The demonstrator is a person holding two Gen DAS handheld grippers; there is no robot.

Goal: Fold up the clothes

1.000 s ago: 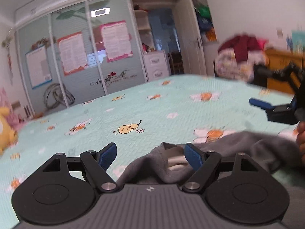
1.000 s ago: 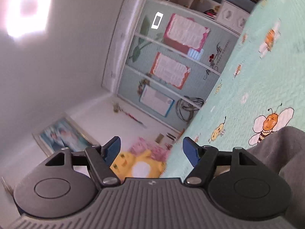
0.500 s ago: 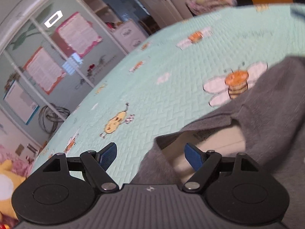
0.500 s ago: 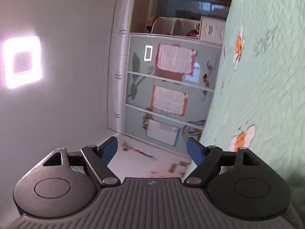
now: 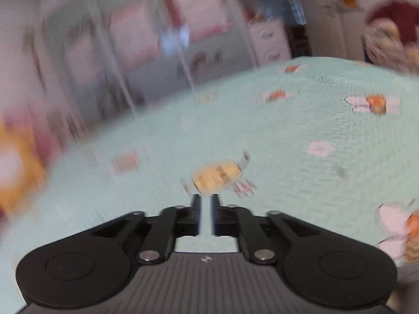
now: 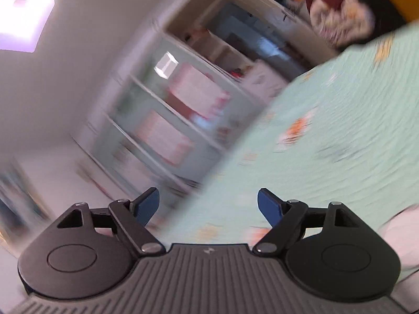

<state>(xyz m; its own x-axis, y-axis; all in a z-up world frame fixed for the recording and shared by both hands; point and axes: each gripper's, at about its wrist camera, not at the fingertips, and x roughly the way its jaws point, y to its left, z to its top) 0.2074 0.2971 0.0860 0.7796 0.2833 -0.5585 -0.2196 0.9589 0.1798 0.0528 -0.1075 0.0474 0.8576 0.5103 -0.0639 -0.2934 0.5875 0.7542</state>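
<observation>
No clothes are showing on the soft mint-green bee-print bed cover [image 5: 301, 136], so handling is unknowable; the left hand-held gripper [image 5: 205, 214] is pinching nearly closed on nothing, the right hand-held gripper [image 6: 208, 205] is gaping wide.

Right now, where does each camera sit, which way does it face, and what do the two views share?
Left wrist: sits on the left gripper, looking low across the mint bedspread toward the blurred wardrobe doors; its fingers nearly closed, nothing visible between them.
Right wrist: sits on the right gripper, rolled sideways, facing the wardrobe doors and ceiling light; fingers wide apart, empty.
Shared: bedspread, wardrobe doors, and the clothes pile. No hand shows; both are motion-blurred.
</observation>
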